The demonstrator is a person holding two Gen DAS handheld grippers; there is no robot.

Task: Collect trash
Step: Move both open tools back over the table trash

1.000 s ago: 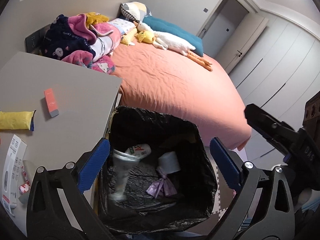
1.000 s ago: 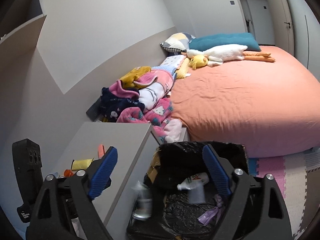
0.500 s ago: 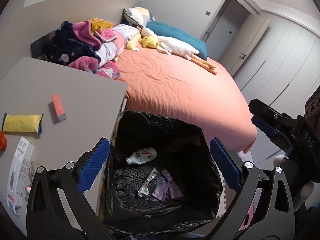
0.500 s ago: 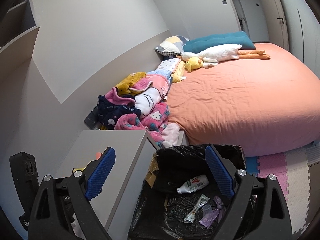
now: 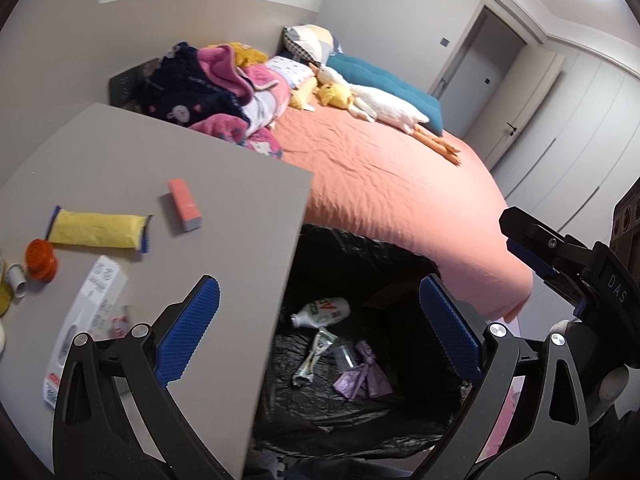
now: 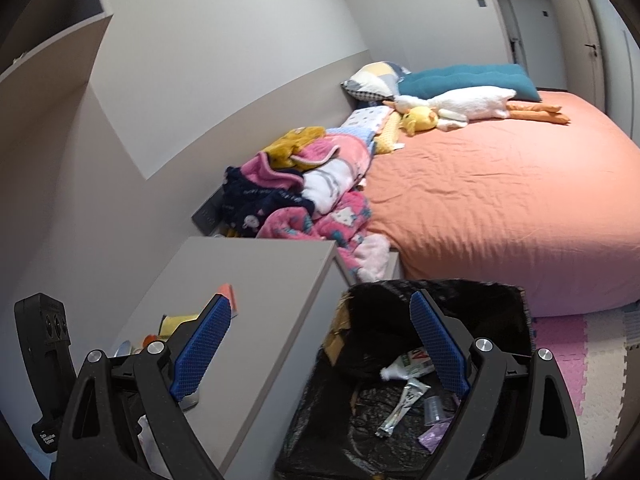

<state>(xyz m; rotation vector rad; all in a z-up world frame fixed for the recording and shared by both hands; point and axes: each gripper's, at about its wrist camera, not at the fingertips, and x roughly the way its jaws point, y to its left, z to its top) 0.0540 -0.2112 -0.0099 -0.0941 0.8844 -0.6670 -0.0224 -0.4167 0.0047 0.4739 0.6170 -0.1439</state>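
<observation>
Both sets of fingers released and empty, nothing between the blue pads. Left gripper (image 5: 316,328) straddling the table's right edge, left pad over the grey top, right pad over the bin. Right gripper (image 6: 320,344) set the same way in its own view, one pad above the table (image 5: 120,168), the other above the black-lined bin (image 5: 360,248).

Already down in the bin: a white bottle (image 5: 322,312), a crumpled silver wrapper (image 5: 314,356), a small clear cup (image 5: 346,356) and a purple wrapper (image 5: 362,378).

Still on the table, all to the left of the left gripper and away from the bin:
- white leaflet-like box (image 5: 86,320), nearest, just beside the left pad and lying with its long axis running away from the camera, slightly tilted right; something clear and crumpled on top of it, too blurred to name.
- yellow packet (image 5: 100,229), farther up, long axis roughly across the view.
- pink and grey block (image 5: 184,205), beside the packet's right end, long axis pointing away and slightly left.
- orange cap (image 5: 40,258) and a small white roll (image 5: 18,282) at the far left edge.

Judged from this: left hand clearly nearer to everything left on the table; right gripper sits on the bin side, with only the pink block and a slice of yellow showing past its left pad. Likely next reach leftward and down, fingers turned to close across the short side of whichever piece is chosen, the white box being the closest. Which of these counts as trash: cannot tell.
</observation>
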